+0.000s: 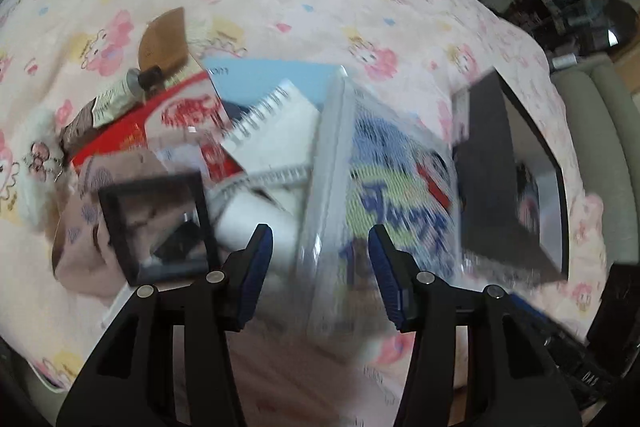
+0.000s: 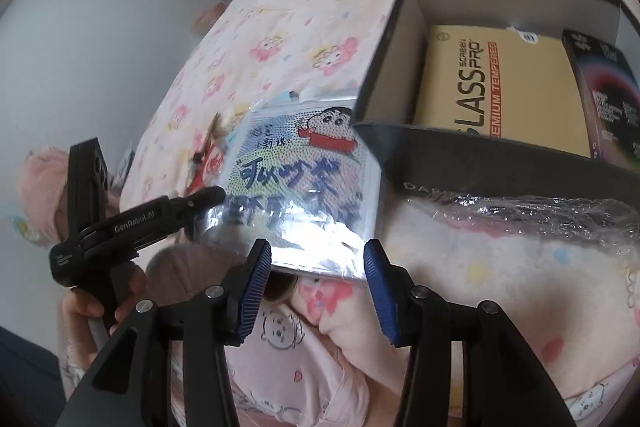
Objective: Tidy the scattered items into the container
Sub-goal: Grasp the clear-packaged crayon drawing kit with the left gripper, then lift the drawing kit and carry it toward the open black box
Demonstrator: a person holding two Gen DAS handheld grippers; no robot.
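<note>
On the bed (image 2: 304, 27), under the pink flowered cover, you have the black box (image 2: 404, 27) open at the right, and two things already lie inside it: a tan glass-protector pack (image 2: 500, 83) and a dark carton (image 2: 608, 95) beside it. That is the part done, as far as the views show.

Your left hand-held gripper (image 2: 216, 194) reaches in from the left, its tip at the edge of the cartoon packet (image 2: 304, 179). The packet sits tilted in a clear sleeve, just beside the box's near corner and not yet over the rim. From the left wrist view the packet runs up between the pads (image 1: 260, 267), with a gap showing on both sides, and blur hides the contact; you cannot tell whether it is gripped.

Your right hand-held gripper (image 2: 318, 267) stands partly open just below the packet's lower edge, with nothing between the pads.

Most of the job remains. Left of the packet a heap waits on the cover: a spiral notebook (image 1: 276, 123), a blue book (image 1: 272, 79), a red packet (image 1: 176, 119), a small tube (image 1: 116, 99), a black-framed square case (image 1: 160, 227) and a fluffy white charm (image 1: 40, 155). The packet looks the next to go in, and I judge the task well short of half done.
</note>
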